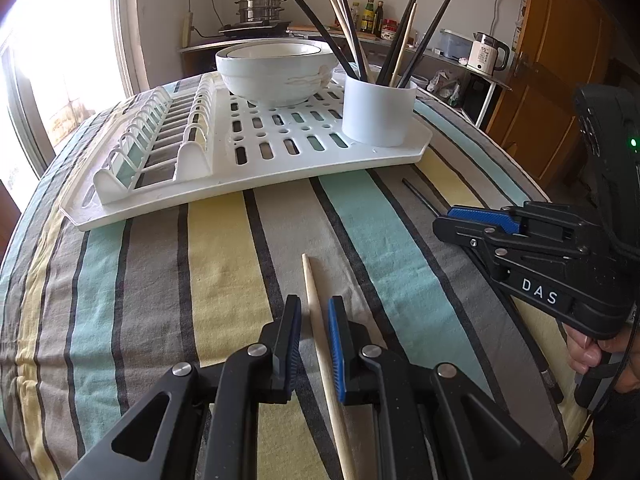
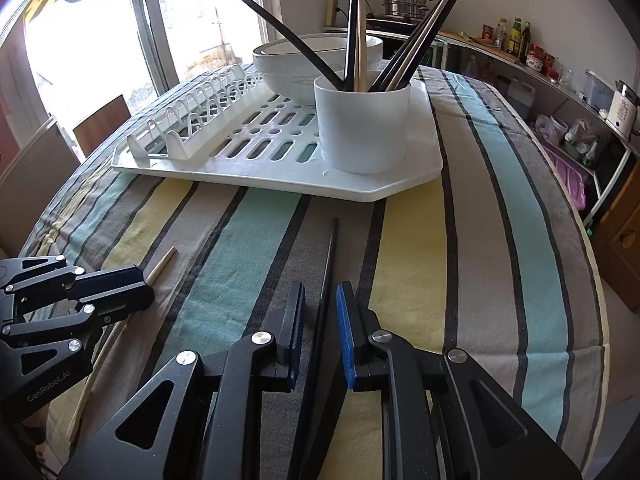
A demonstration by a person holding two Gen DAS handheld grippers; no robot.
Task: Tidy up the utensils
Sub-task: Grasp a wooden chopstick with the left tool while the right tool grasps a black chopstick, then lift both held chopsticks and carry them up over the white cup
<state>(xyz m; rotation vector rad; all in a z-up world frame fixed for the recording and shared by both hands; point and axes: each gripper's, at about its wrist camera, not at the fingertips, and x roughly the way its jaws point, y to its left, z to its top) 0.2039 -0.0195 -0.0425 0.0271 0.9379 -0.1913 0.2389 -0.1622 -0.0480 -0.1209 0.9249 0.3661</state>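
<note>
A wooden chopstick (image 1: pixel 316 312) lies on the striped cloth between the fingers of my left gripper (image 1: pixel 314 320), which is open around it with a gap on both sides. A black chopstick (image 2: pixel 328 272) lies between the fingers of my right gripper (image 2: pixel 320 312), also open around it. A white utensil cup (image 1: pixel 378 114) (image 2: pixel 362 124) stands on the right of the white drying rack (image 1: pixel 280 176) (image 2: pixel 400 188) and holds several black and wooden chopsticks. The right gripper (image 1: pixel 452 220) shows in the left view, the left gripper (image 2: pixel 140 284) in the right view.
Stacked white bowls (image 1: pixel 276 70) (image 2: pixel 292 68) sit on the rack behind the cup. A plate-slot section (image 1: pixel 152 148) fills the rack's left side. The striped tablecloth (image 1: pixel 224 260) covers the table. A counter with pot, bottles and kettle (image 1: pixel 486 54) stands behind.
</note>
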